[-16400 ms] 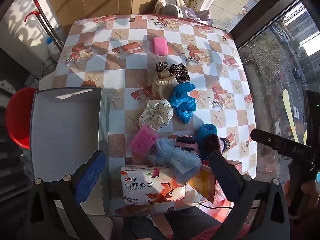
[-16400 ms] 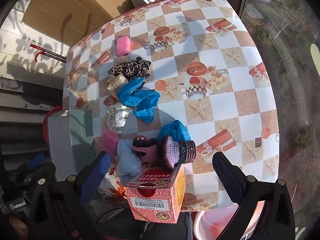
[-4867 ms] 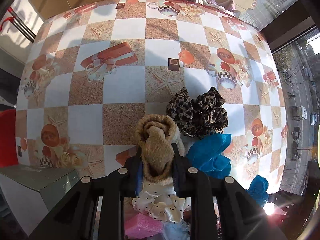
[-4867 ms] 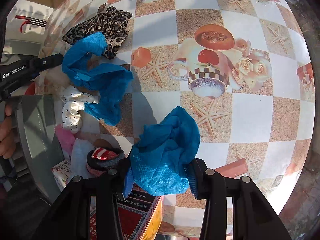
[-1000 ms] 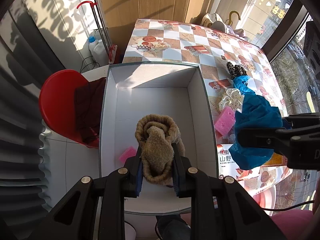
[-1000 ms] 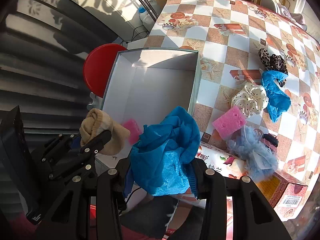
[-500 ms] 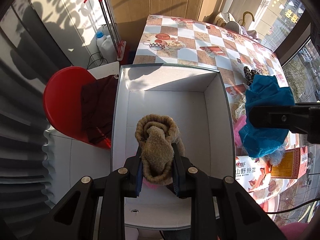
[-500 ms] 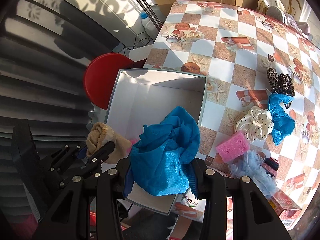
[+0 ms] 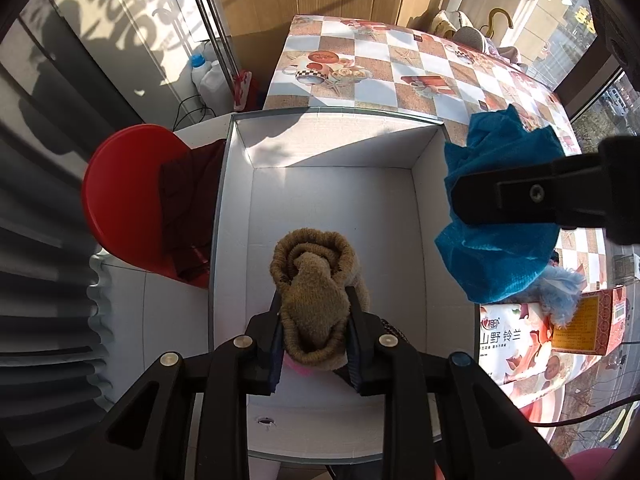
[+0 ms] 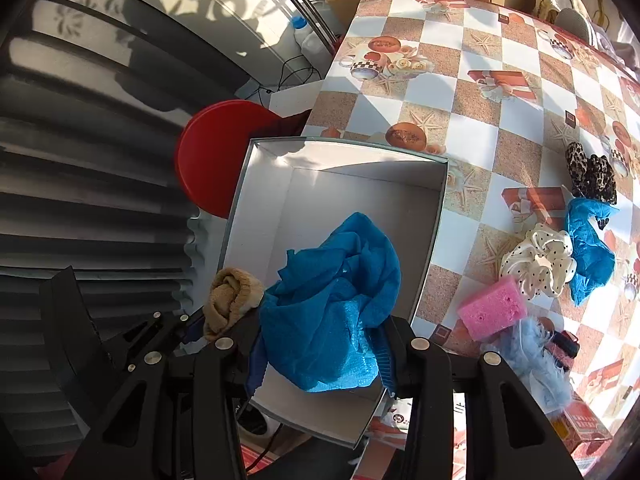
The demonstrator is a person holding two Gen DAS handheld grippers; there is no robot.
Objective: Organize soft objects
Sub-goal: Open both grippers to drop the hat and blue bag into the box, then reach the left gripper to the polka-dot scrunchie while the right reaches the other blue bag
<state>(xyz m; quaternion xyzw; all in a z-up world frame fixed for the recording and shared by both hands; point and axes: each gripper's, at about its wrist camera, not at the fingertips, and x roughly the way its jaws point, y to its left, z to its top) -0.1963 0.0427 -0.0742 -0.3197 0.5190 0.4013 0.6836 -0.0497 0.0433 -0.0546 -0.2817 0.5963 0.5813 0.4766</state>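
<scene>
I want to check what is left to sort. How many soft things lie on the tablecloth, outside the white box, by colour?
Blue cloth: 1
Pale blue fluffy piece: 1
Pink sponge: 1
White dotted scrunchie: 1
Leopard-print bundle: 1
Dark piece, partly hidden: 1
Total: 6

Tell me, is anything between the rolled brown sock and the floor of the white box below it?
A pink item and a dark patterned item already lie under the rolled brown sock held by the left hand-held gripper; the rest of the white box is bare.
</scene>
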